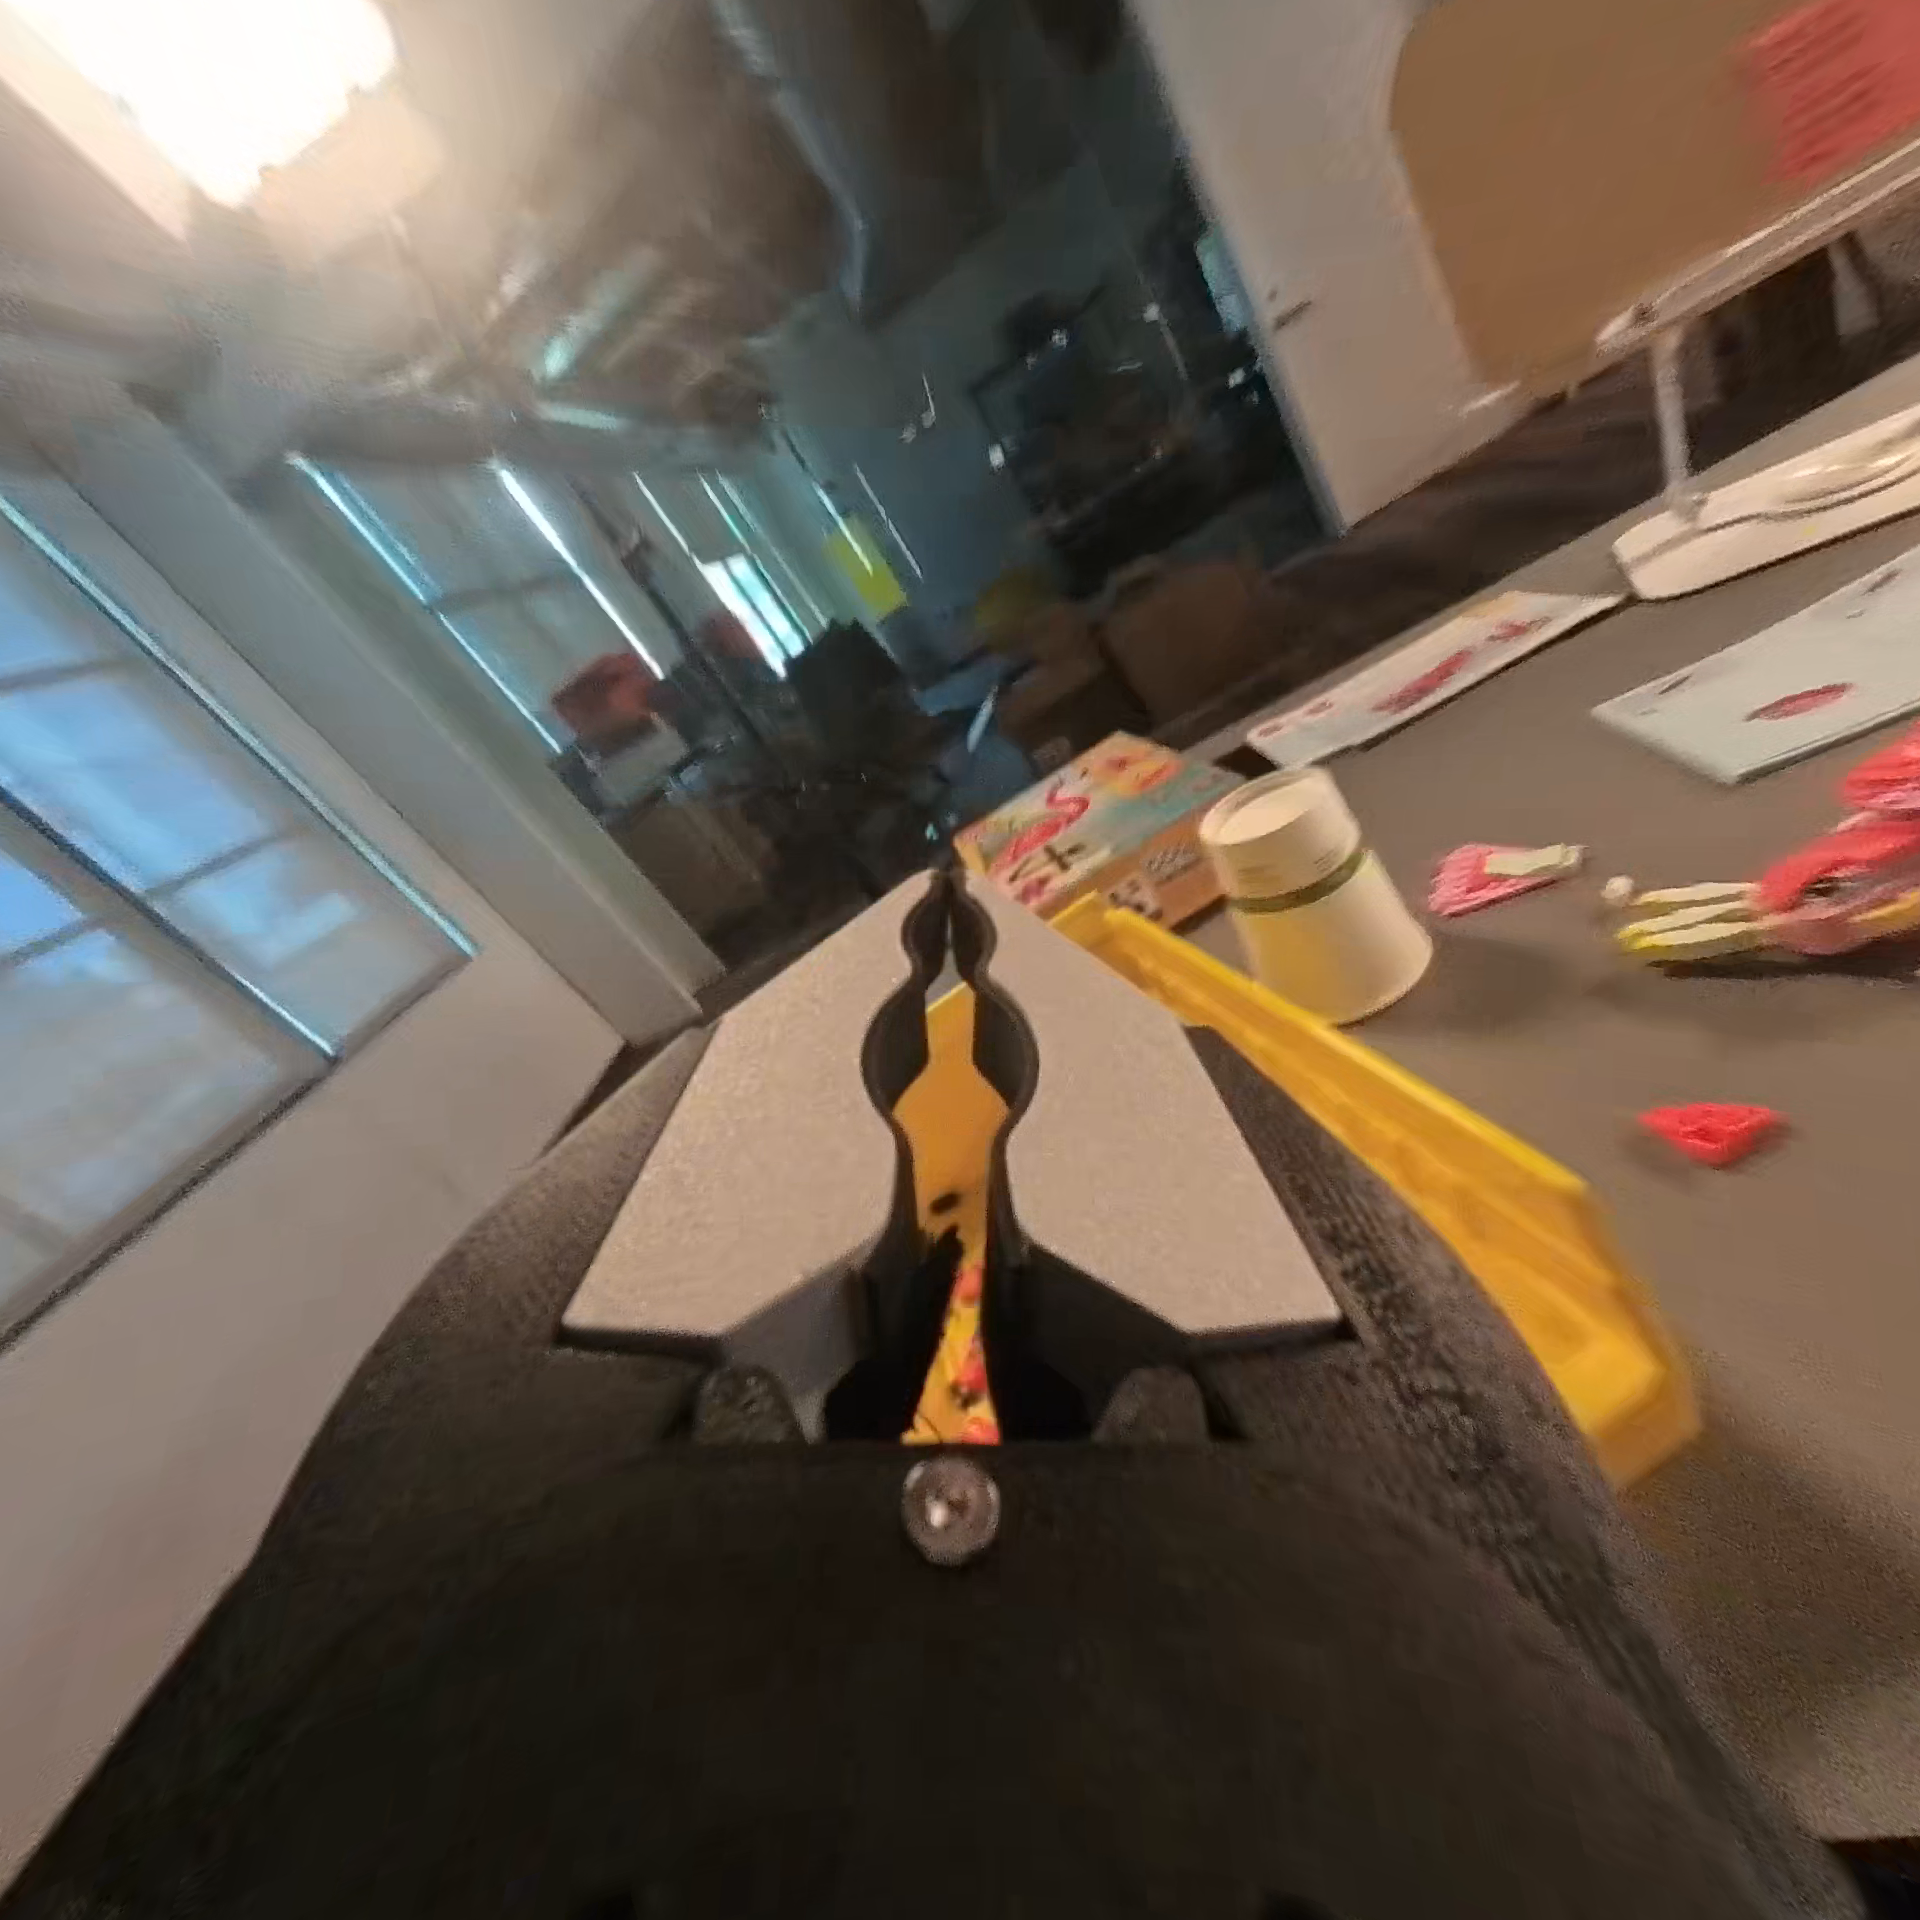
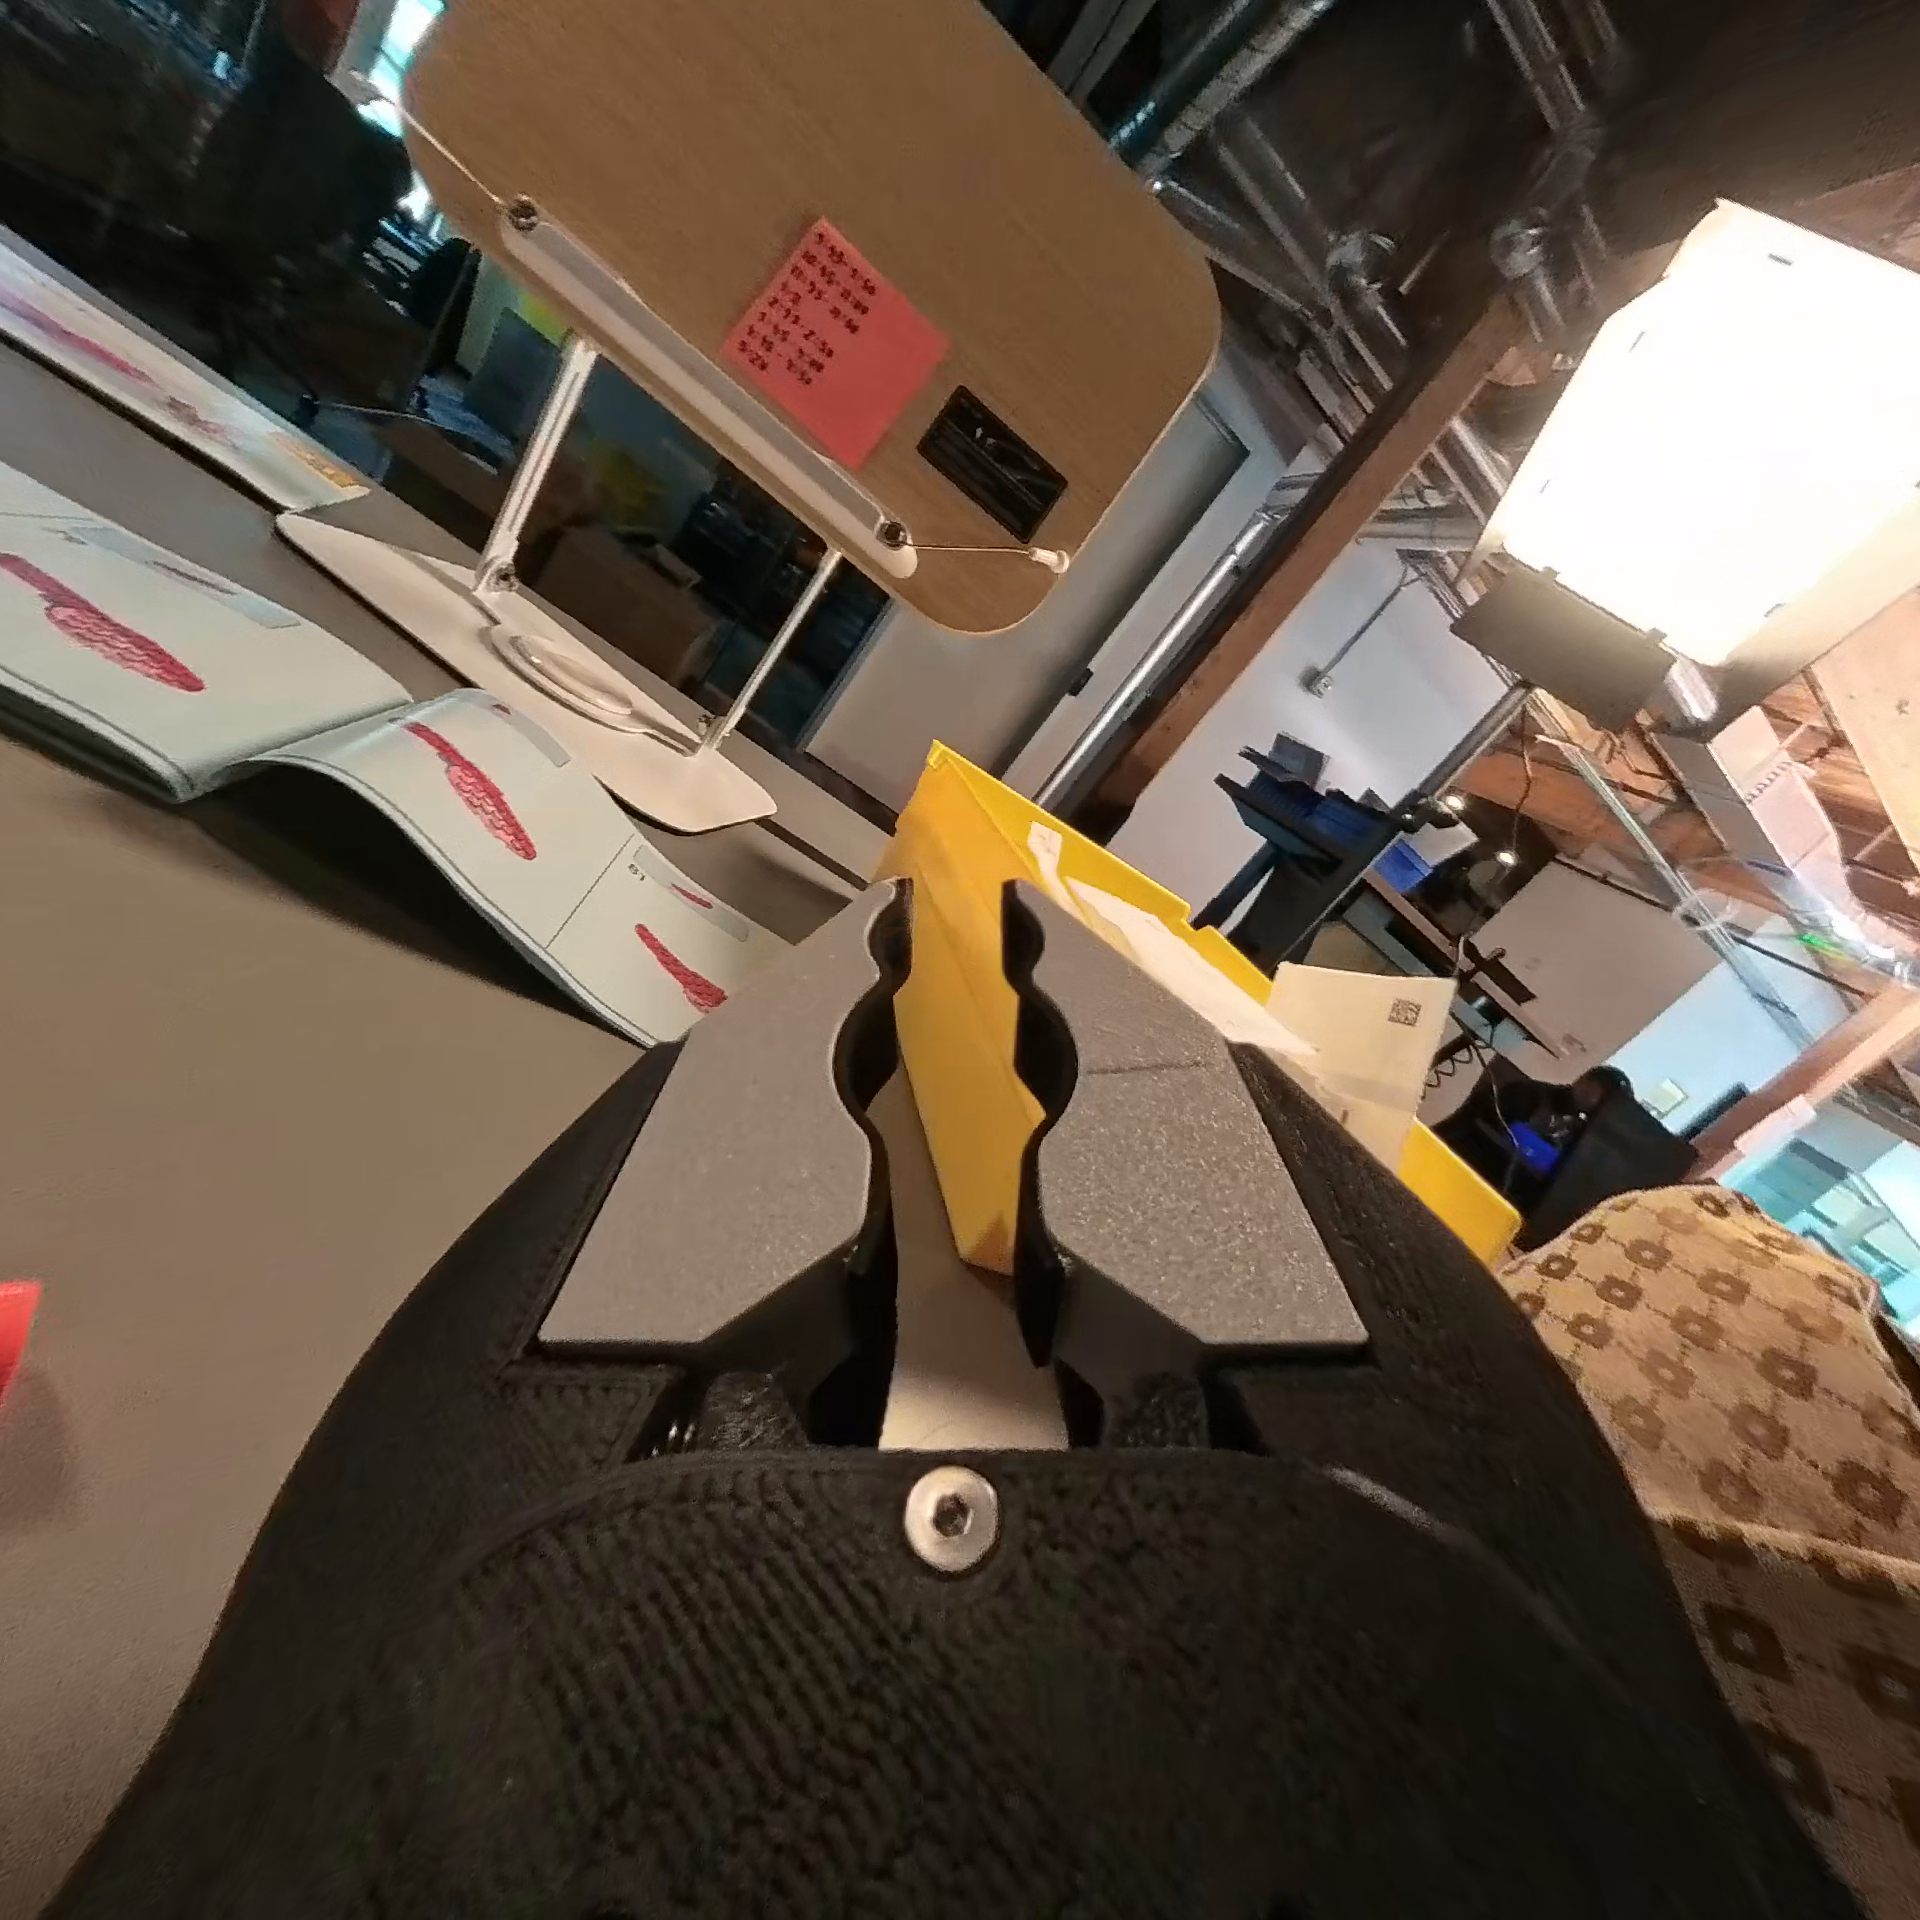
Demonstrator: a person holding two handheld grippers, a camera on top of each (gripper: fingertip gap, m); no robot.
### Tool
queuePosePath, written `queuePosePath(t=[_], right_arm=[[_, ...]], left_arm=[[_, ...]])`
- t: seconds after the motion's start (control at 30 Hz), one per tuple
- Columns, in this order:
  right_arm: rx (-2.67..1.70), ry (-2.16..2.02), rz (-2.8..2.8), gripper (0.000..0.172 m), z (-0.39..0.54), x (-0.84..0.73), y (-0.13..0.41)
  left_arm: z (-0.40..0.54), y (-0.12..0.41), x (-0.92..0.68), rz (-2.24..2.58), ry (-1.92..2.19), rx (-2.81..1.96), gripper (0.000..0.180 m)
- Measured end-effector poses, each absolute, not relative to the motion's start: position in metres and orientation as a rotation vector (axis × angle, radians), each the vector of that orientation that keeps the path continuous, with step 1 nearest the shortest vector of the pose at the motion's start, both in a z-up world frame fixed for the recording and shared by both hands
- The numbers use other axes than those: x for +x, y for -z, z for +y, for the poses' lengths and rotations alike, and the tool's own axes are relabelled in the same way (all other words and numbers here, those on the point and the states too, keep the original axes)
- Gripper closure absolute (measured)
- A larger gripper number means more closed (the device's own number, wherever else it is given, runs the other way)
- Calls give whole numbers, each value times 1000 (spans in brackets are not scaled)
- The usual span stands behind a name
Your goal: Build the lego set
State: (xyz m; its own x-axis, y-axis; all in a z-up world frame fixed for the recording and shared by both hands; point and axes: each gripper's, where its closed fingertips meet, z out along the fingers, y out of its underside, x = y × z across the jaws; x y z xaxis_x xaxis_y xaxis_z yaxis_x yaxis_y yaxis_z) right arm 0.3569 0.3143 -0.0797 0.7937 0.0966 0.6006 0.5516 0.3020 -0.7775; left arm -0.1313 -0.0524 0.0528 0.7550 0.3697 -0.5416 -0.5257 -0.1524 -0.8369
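Left wrist view: the left tool (image 1: 948, 878) has its tips together on nothing, above a yellow bin (image 1: 1382, 1127) whose long rim runs away from the tool toward a white tub (image 1: 1320, 894) lying tilted on the desk (image 1: 1558, 1039).

Right wrist view: the right tool (image 2: 958, 888) is clamped on the yellow bin's (image 2: 951, 997) wall, corner pointing up; papers (image 2: 1351, 1049) sit inside, right of the tool.

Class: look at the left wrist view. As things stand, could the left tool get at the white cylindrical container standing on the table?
Probably yes. The white container stands upright ahead and to the right of the left tool, beyond the yellow bin's rim, with nothing over it. The tool's fingertips are together, so it would need opening first.
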Motion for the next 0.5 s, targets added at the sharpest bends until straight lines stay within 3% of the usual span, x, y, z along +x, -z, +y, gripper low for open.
queuePosePath(t=[0.07, 0.17, 0.33, 0.5], right_arm=[[-1254, 321, -597, 156, 315, 360, 79], [-1258, 310, -599, 156, 315, 360, 80], [-1262, 313, -633, 157, 315, 355, 83], [-1267, 302, -655, 158, 316, 352, 86]], left_arm=[[-36, -41, -171, 81, -717, -1722, 180], [-4, 24, -210, 159, -571, -2178, 180], [3, 109, -227, 133, -243, -2740, 165], [-1, 151, -227, 571, -195, -2875, 151]])
